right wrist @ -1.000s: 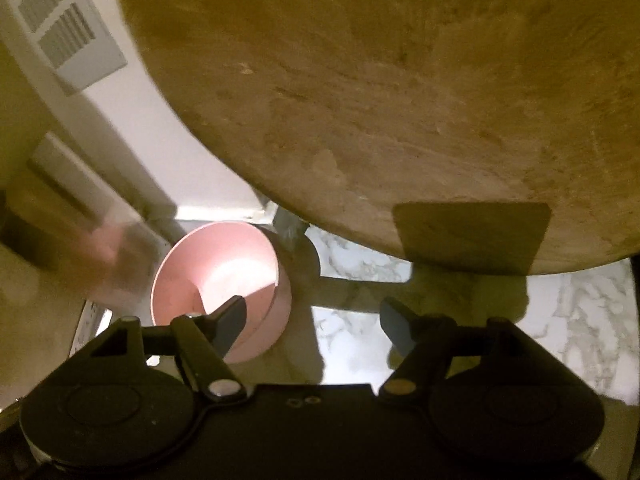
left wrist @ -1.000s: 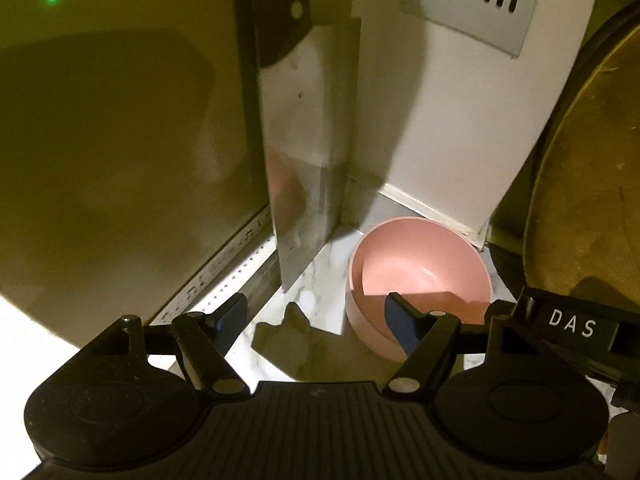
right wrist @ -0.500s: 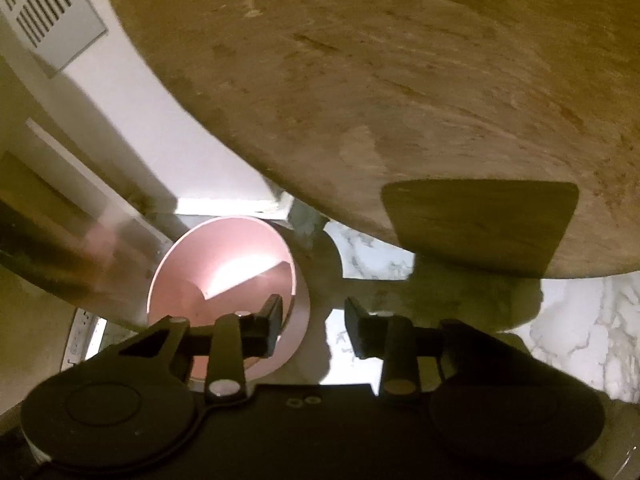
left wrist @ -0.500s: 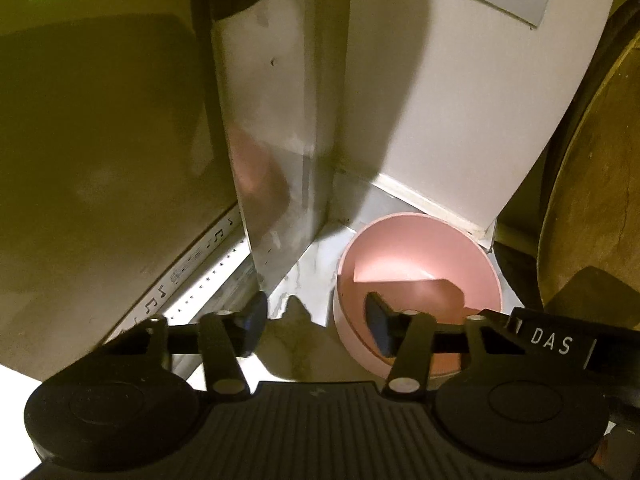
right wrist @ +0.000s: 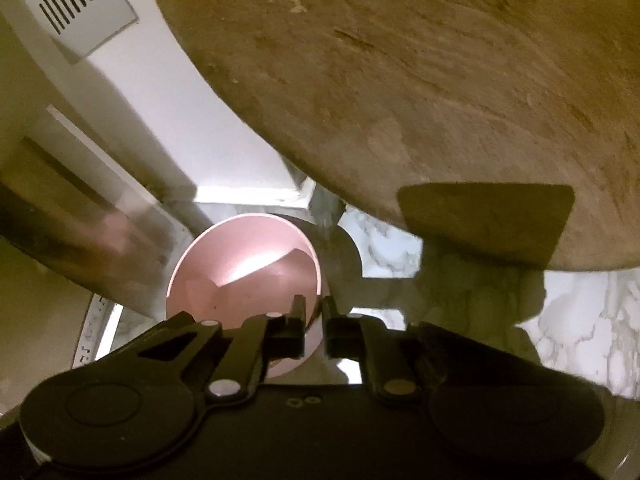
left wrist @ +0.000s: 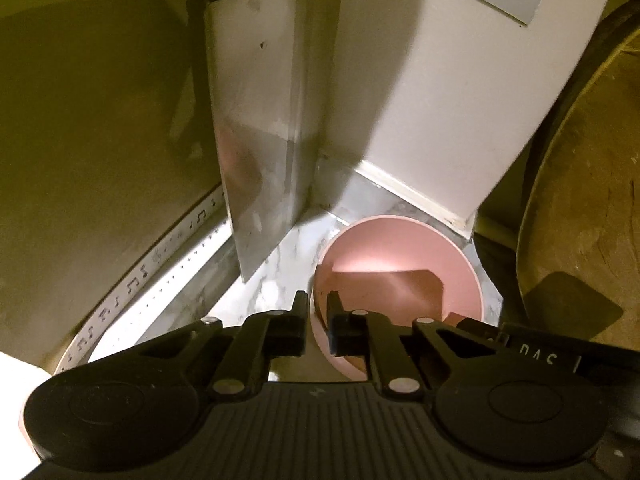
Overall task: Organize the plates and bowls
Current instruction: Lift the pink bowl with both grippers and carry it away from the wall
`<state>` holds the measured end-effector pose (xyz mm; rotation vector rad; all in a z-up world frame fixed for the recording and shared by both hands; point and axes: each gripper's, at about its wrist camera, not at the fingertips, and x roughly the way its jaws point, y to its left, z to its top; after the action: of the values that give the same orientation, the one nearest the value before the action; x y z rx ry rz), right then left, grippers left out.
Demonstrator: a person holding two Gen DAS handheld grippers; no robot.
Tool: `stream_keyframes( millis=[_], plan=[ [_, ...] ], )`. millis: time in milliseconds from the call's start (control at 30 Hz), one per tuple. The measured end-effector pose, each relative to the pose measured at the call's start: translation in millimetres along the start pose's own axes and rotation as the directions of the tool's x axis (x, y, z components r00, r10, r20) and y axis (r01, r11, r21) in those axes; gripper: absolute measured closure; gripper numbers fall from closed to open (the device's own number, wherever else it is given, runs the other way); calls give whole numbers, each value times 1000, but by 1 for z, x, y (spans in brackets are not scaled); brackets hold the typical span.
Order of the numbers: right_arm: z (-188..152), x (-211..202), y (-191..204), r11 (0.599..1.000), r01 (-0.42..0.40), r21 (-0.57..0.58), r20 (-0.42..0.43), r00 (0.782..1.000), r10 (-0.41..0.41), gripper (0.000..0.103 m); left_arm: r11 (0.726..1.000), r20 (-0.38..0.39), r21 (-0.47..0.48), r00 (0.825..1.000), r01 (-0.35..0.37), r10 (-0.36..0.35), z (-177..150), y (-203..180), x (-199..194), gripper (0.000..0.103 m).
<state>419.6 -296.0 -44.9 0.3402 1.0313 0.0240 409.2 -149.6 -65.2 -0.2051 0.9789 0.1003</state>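
bowl [left wrist: 400, 264], pink, in tabletop [right wrist: 580, 328] corner by wooden board [right wrist: 400, 80]; likely light, stiff, smooth, slippery. best pinched at rim. left hand-held gripper [left wrist: 318, 312] and right hand-held gripper [right wrist: 314, 316] clamped on opposite rim walls.

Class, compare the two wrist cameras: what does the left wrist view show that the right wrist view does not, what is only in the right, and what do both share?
Only the left wrist view: the cleaver hanging by the corner, and the "DAS" label. Only the right: the full face of the round wooden board. Both share the pink bowl on the marble counter, the vent panel, and each view's own tongs shut on the bowl's rim: left tongs, right tongs.
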Motion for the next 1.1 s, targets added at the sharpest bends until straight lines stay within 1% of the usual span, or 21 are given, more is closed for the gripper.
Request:
stream_keyframes(
  millis=[200,400,667,867,1100],
  plan=[
    [-11,-9,0,1000,-3,-9,-7,1000,3,98,1000,-16,19,1000,-2,2,-11,2,-13,94],
    [-25,-28,3,1000,-15,-22,-2,1000,15,97,1000,-11,27,1000,7,-6,-23,11,-35,94],
    [-51,-63,13,998,-48,-44,11,999,49,97,1000,6,19,1000,15,-15,-43,35,-80,94],
    [-74,-87,28,994,-77,-76,9,997,78,97,1000,35,14,999,-8,7,-58,54,-117,94],
    [-102,-116,49,986,-120,-112,6,993,121,97,1000,53,-1,998,-28,28,-78,82,-160,94]
  ],
)
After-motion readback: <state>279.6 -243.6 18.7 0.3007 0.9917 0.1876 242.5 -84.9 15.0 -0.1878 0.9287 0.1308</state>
